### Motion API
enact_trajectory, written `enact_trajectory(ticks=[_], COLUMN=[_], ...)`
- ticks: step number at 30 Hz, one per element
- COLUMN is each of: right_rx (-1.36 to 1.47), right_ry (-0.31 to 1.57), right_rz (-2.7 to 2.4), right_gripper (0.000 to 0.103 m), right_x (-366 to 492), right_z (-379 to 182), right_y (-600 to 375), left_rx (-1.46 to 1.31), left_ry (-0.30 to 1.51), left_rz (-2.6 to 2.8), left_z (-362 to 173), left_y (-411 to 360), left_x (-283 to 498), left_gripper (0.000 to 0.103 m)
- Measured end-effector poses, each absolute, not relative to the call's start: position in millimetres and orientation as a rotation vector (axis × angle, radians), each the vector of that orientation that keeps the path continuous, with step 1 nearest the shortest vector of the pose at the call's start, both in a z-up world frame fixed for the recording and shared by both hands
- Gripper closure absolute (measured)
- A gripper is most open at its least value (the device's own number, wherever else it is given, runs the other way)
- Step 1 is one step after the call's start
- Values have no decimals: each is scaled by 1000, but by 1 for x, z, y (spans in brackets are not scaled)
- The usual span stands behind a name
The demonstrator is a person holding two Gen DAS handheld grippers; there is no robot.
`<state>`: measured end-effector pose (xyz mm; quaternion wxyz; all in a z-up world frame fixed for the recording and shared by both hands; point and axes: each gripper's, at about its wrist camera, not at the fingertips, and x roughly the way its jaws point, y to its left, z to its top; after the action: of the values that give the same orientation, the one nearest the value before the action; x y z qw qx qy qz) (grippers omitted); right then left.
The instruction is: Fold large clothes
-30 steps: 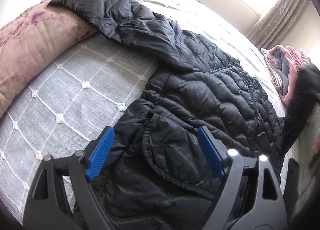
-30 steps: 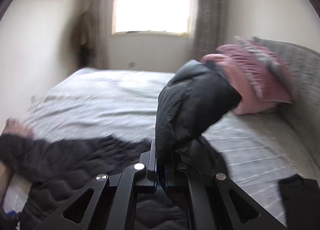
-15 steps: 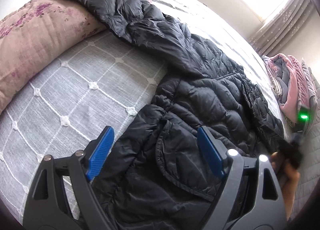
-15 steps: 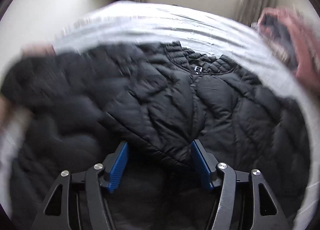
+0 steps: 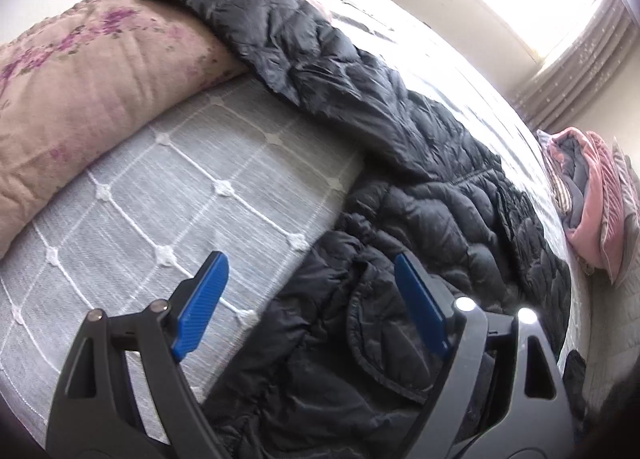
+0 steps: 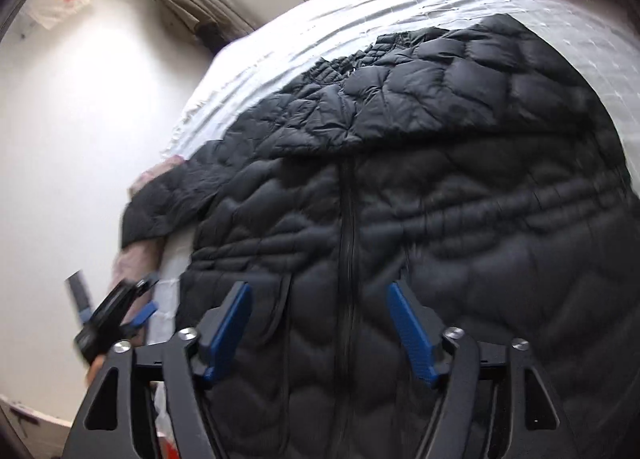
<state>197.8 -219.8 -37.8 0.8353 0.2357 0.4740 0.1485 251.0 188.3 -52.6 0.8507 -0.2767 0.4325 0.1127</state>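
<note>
Lying spread across the grey quilted bed, the black puffy quilted jacket faces up with its zip running down the middle; one sleeve drapes over the pink floral pillow; the other sleeve is folded across the chest; the left gripper hangs spread wide above the jacket's edge, nothing between its blue pads; the right gripper is opening over the zip, gripping nothing; a pile of pink and grey folded clothes sits near the far edge.
</note>
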Motion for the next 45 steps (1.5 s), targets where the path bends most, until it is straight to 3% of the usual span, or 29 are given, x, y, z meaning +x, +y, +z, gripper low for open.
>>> enact_trajectory(ticks=[7, 14, 28, 29, 31, 33, 45], right_rx=[544, 613, 682, 679, 674, 684, 791], right_ry=[1001, 984, 959, 957, 960, 962, 921], right_rz=[306, 269, 230, 215, 177, 174, 124], right_gripper=[23, 22, 22, 22, 22, 22, 22], right_x=[188, 185, 186, 186, 187, 188, 183], right_z=[-63, -62, -61, -62, -64, -66, -68], right_y=[-244, -276, -302, -304, -309, -313, -343], left_rx=[-575, -545, -568, -559, -538, -554, -548], left_ry=[832, 828, 869, 864, 864, 854, 580], left_rz=[345, 439, 592, 603, 628, 615, 429], left_z=[-29, -3, -29, -31, -34, -34, 62], left_y=[227, 285, 343, 344, 347, 353, 300], left_x=[243, 298, 395, 397, 401, 401, 378], left_gripper=[18, 18, 19, 28, 56, 96, 99])
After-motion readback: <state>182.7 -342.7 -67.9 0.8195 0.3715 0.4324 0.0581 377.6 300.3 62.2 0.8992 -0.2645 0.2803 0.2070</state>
